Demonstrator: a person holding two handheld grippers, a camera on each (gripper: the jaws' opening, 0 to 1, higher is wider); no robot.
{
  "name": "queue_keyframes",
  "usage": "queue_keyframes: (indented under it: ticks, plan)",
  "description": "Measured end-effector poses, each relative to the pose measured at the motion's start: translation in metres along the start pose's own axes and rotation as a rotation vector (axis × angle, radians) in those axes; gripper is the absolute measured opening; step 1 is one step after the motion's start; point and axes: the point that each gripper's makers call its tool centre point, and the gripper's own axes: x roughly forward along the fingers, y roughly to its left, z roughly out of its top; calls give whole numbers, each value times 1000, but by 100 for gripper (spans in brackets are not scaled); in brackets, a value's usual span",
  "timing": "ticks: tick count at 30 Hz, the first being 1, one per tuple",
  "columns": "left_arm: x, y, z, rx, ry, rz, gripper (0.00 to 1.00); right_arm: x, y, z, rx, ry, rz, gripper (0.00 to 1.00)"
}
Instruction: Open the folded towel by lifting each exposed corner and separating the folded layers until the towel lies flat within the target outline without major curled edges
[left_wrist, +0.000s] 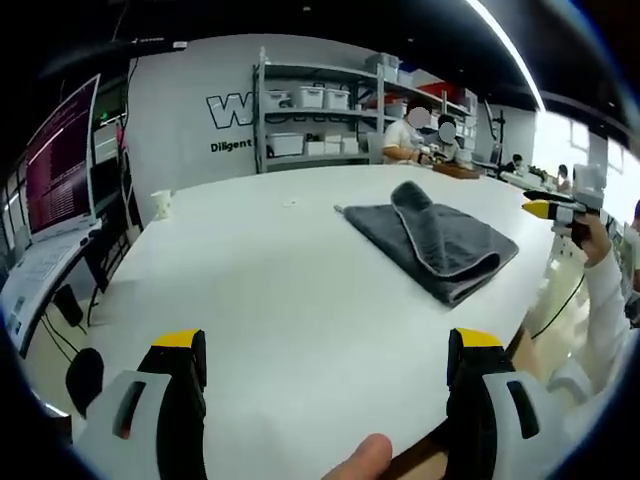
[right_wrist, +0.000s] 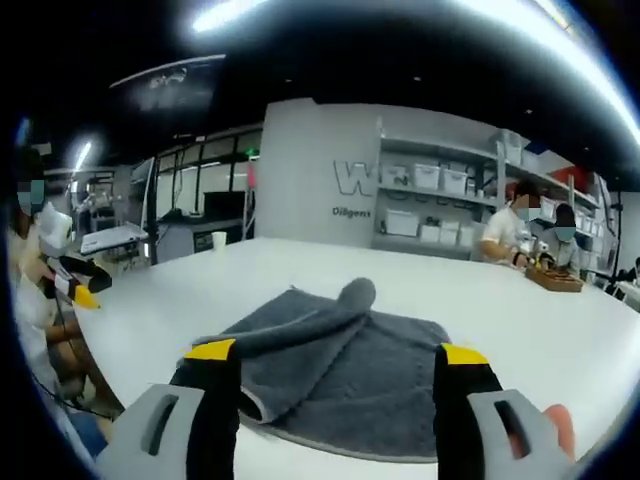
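Note:
A dark grey towel (left_wrist: 430, 238) lies folded on the white table (left_wrist: 270, 280), with a rumpled fold bunched along its top. In the left gripper view it sits far ahead and to the right of my left gripper (left_wrist: 327, 345), which hovers open over bare tabletop with nothing between its jaws. My right gripper (left_wrist: 553, 209) shows at the table's right edge, held by a hand. In the right gripper view the towel (right_wrist: 340, 325) spreads just ahead, and the right gripper (right_wrist: 336, 352) stands open over its near edge, holding nothing. The left gripper (right_wrist: 76, 286) appears at far left.
A paper cup (left_wrist: 162, 203) stands near the table's far left edge. A monitor (left_wrist: 60, 150) is at the left. Shelves with white bins (left_wrist: 320, 120) line the back wall. People sit at the far end beside a wooden tray (right_wrist: 553, 278).

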Motion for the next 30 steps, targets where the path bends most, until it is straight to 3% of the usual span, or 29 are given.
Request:
queue_keyframes:
  ticks: [5,11,16,23,30]
  plan:
    - [2,-7,-2,-9,18,-8,100,-14,12,7,-10,-47,2,86]
    - [5,-20,3,-13,19,-35,100,-23,22,3,28,-23,36,99]
    - [10,-33,1,6,39,-65,100,-31,29,0,31,-6,70,99]
    - [15,-43,3,23,44,-89,100,-40,30,6,22,1,59,99]
    - [22,-54,2,47,63,-114,100,-51,26,-8,13,109,29,99]
